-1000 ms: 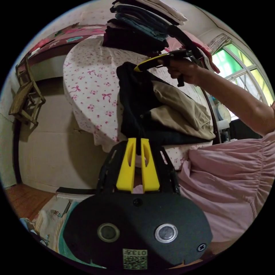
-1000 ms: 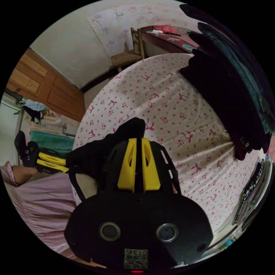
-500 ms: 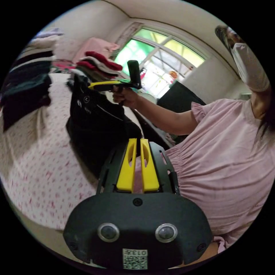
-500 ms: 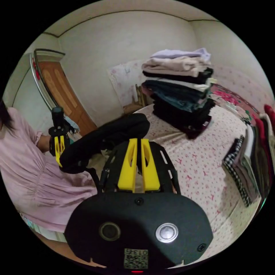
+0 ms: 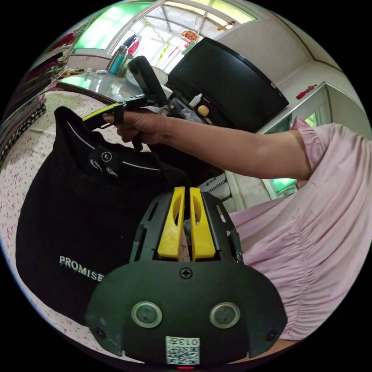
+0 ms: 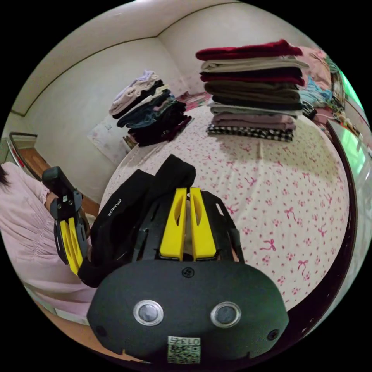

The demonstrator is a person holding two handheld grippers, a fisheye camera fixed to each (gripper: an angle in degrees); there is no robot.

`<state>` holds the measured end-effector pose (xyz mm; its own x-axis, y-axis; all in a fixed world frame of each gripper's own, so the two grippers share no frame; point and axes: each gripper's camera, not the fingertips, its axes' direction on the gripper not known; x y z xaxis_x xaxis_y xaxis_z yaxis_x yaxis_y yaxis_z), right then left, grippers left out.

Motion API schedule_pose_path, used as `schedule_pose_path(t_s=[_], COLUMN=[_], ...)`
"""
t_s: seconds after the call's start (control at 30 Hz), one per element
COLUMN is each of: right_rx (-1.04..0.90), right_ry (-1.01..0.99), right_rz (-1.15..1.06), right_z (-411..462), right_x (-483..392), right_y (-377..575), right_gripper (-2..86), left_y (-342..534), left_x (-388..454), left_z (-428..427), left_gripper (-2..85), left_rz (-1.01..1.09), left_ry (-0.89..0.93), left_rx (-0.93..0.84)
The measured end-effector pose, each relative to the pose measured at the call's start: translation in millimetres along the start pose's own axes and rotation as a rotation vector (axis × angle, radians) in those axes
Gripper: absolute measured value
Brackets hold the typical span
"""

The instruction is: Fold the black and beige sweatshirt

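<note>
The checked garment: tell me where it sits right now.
In the right gripper view, the checked garment lies at the bottom of the taller stack of folded clothes on the bow-print sheet, beyond the right gripper and the sweatshirt.

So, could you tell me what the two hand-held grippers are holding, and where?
Both grip the black sweatshirt along its top edge, near the neck opening, one at each end.

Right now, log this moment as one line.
left tongs: shut on sweatshirt | right tongs: shut on sweatshirt | sweatshirt: held up over the bed sheet | phase: lifting
</note>
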<state>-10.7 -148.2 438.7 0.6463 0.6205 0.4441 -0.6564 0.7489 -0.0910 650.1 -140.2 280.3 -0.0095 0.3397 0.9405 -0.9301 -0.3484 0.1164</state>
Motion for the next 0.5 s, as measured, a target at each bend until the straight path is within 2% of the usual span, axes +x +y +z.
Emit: schedule_pose_path(t_s=[0.1,0.23,0.4,0.5], right_rx=[-0.002,0.021,0.143,0.102], right_ry=[-0.026,0.009,-0.019,-0.047], right_rz=[0.056,0.208,0.323,0.342], right_z=[-4.0,-20.6,-82.3,-105.0], right_x=[26.0,54.4,52.0,25.5], right_y=[2.1,0.3,21.0,40.0], right_gripper=[0.9,1.8,5.8,8.2], left_y=[-19.6,-26.0,-46.9,-49.7], left_x=[-27.4,-87.6,-111.6,-118.3], left_z=[36.9,82.2,72.7,27.4], left_gripper=[1.4,2.9,6.5,6.7], left_rz=[0.0,-0.128,-0.117,-0.066], left_ry=[-0.057,-0.096,-0.063,-0.008], left_rx=[-0.061,-0.131,-0.067,0.087])
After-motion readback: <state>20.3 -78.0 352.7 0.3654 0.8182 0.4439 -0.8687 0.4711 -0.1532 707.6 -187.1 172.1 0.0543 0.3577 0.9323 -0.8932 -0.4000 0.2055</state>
